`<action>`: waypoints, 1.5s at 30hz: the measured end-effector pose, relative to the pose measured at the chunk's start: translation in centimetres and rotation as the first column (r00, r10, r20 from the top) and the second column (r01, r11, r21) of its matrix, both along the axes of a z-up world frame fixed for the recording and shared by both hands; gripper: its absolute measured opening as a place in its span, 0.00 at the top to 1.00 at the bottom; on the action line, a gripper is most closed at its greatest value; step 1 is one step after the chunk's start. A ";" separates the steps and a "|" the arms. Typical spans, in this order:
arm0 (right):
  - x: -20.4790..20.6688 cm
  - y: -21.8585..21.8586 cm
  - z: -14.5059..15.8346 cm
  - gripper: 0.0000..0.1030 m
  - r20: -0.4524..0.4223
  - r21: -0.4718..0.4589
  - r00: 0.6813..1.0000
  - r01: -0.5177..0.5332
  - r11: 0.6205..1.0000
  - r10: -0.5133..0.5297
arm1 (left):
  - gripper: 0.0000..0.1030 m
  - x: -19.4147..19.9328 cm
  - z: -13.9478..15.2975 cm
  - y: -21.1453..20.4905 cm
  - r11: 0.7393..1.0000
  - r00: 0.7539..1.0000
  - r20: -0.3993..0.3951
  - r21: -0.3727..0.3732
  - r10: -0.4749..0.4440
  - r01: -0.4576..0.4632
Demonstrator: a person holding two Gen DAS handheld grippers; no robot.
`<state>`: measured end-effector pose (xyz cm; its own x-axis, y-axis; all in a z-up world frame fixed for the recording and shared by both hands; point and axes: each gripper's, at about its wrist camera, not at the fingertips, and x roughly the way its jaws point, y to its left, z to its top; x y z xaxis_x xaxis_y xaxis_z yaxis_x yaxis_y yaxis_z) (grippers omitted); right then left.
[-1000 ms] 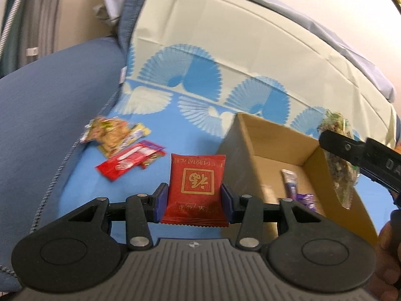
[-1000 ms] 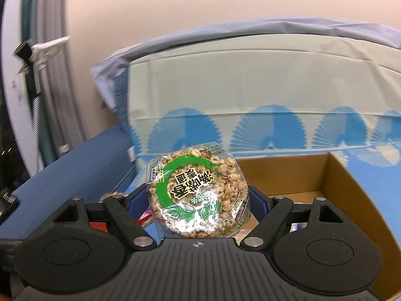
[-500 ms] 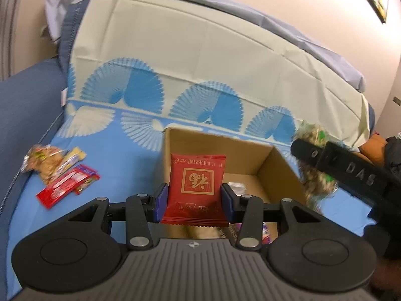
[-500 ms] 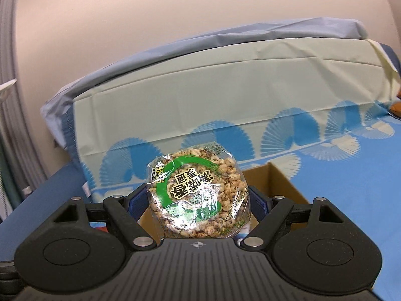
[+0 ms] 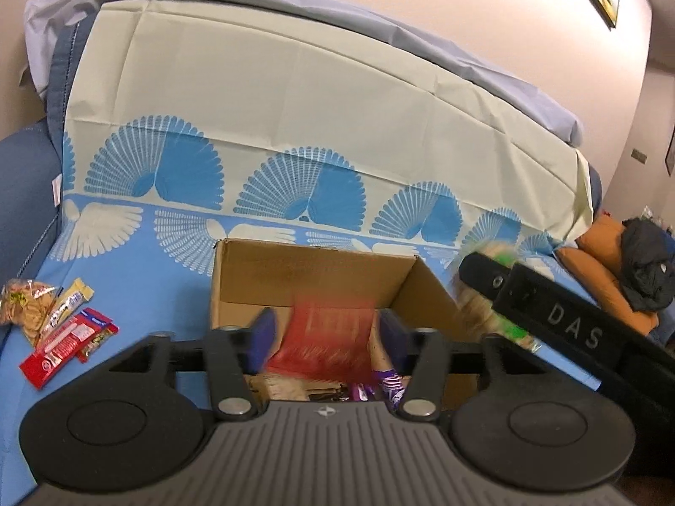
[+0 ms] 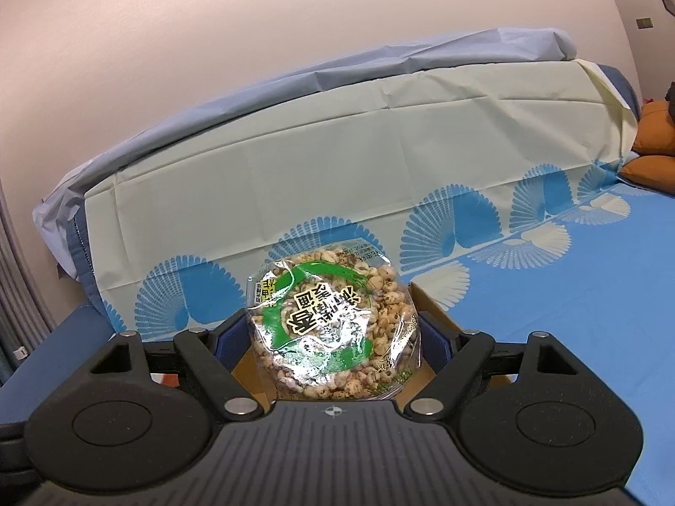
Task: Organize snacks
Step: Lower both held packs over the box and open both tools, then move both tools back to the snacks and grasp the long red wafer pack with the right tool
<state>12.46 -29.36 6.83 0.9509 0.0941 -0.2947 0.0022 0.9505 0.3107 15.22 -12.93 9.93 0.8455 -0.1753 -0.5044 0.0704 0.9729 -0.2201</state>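
Our left claw (image 5: 325, 337) tilts down over the cardboard box (image 5: 312, 272), its jaws opening; the red packet (image 5: 327, 335) between them is blurred and clear of both pads. Our right claw (image 6: 333, 333) points nearly level, clamped on the puffed-grain bag (image 6: 331, 320) just above the box's near rim. Loose snacks (image 5: 59, 320) lie well left of the left claw on the bed cover (image 5: 168, 278). The right claw's arm crosses close on its right. Orange cushions (image 5: 607, 270) bound the far right.

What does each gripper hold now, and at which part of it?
The right gripper holds the puffed-grain snack bag by its two side edges. The left gripper is opening; the blurred red packet between its pads is dropping free.
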 end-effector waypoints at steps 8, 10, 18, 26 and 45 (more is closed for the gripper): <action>-0.1 1.6 0.0 0.16 0.016 -0.041 1.000 0.008 0.999 -0.007 | 0.54 -2.8 -1.9 4.5 0.997 0.998 -0.006 -0.024 0.067 -0.067; -0.2 2.4 -0.1 0.16 0.022 -0.057 1.000 -0.007 0.998 0.008 | 0.59 -4.0 -2.4 6.4 0.996 0.996 0.002 -0.024 0.088 -0.088; -0.8 7.5 -0.3 0.40 0.065 -0.140 0.988 -0.132 0.981 0.142 | 0.73 -9.2 -5.8 14.9 0.975 0.982 0.028 0.112 0.188 -0.190; -2.5 13.3 -0.7 0.57 0.102 -0.213 0.937 -0.307 0.928 0.333 | 0.74 -12.4 -9.1 21.3 0.948 0.963 0.056 0.170 0.264 -0.269; 3.1 26.9 -5.3 0.42 -0.216 -0.045 0.857 -0.488 0.872 0.468 | 0.73 -13.3 -10.0 23.6 0.940 0.941 0.063 0.051 0.334 -0.337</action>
